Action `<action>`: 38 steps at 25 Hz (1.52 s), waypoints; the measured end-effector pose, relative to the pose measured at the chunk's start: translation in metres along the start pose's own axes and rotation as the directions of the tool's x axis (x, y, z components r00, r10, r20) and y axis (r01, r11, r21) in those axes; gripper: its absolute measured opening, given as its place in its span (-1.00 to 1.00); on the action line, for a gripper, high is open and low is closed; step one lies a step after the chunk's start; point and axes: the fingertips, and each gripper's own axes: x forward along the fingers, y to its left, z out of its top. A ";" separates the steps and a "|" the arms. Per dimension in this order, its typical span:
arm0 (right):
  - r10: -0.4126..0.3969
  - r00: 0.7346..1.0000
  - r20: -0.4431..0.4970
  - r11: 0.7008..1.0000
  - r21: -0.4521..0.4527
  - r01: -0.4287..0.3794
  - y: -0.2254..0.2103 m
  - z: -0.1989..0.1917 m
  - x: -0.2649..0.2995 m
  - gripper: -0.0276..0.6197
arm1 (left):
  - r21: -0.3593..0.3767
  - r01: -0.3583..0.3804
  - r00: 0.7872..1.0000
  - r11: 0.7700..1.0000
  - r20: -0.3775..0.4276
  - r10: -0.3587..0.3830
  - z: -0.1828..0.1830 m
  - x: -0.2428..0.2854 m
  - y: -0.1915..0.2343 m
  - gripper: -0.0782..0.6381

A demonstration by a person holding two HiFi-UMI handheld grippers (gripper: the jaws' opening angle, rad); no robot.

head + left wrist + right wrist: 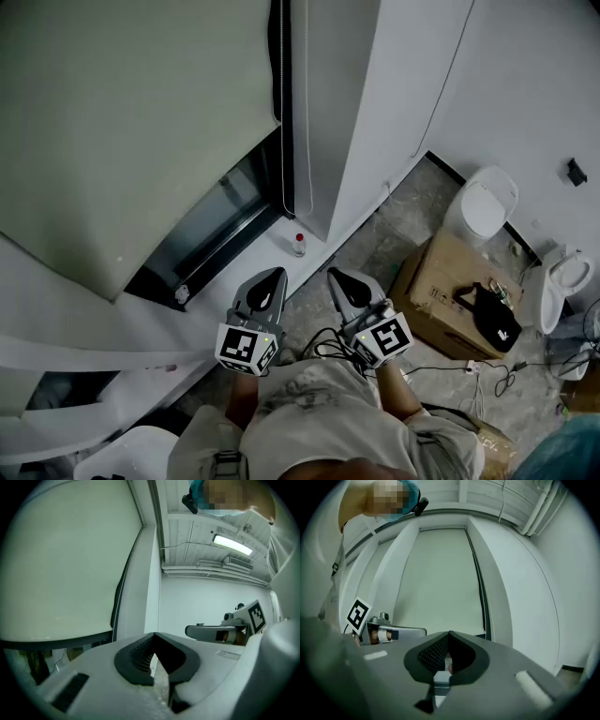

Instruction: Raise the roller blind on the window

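Hanging low over the window (217,223), the pale roller blind (131,122) is filling the far left of the scene and leaving only a dark strip of glass showing beneath its bottom edge. Its chain (284,159) is hanging down along the blind's right edge. A cardboard box (436,291) is sitting on the floor to the right, with a white toilet (483,206) standing just beyond it. The person is holding 2 grippers near the body, below the window and well apart from the blind. The left gripper (271,275) is pointing up toward the blind with its jaws pressed together on nothing, and the right gripper (336,276), just beside it, is likewise pinched closed and empty. A black bag (492,317) is lying on the box. A small bottle (299,244) is standing on the white ledge beneath the chain.
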 end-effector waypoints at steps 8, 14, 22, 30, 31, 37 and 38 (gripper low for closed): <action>-0.015 0.999 0.034 1.000 0.010 0.014 -0.009 0.003 -0.012 -0.89 | 0.004 -0.016 1.000 1.000 -0.002 0.016 -0.004 0.003 -0.009 -0.77; -0.010 0.999 0.040 1.000 0.009 0.010 -0.019 0.004 -0.022 -0.88 | 0.011 -0.051 0.999 0.999 -0.006 0.051 -0.004 0.005 -0.018 -0.77; 0.001 0.999 0.047 1.000 0.017 -0.001 -0.028 0.003 -0.011 -0.88 | 0.022 -0.069 0.998 0.997 -0.012 0.069 -0.003 0.015 -0.009 -0.77; -0.038 0.998 0.045 0.999 0.010 0.038 -0.057 0.001 0.026 -0.89 | 0.014 -0.046 0.999 0.999 0.001 0.046 0.000 0.050 0.023 -0.77; -0.047 0.998 0.044 0.999 0.013 0.047 -0.062 0.001 0.031 -0.89 | 0.013 -0.045 0.999 0.999 -0.001 0.045 0.000 0.055 0.028 -0.77; -0.065 0.998 0.025 0.998 0.003 0.065 -0.082 0.003 0.068 -0.89 | 0.002 -0.036 0.999 0.999 -0.012 0.036 0.005 0.083 0.059 -0.77; -0.068 0.997 0.028 0.998 -0.004 0.069 -0.084 0.004 0.073 -0.89 | -0.002 -0.034 0.999 0.999 -0.014 0.034 0.005 0.086 0.063 -0.77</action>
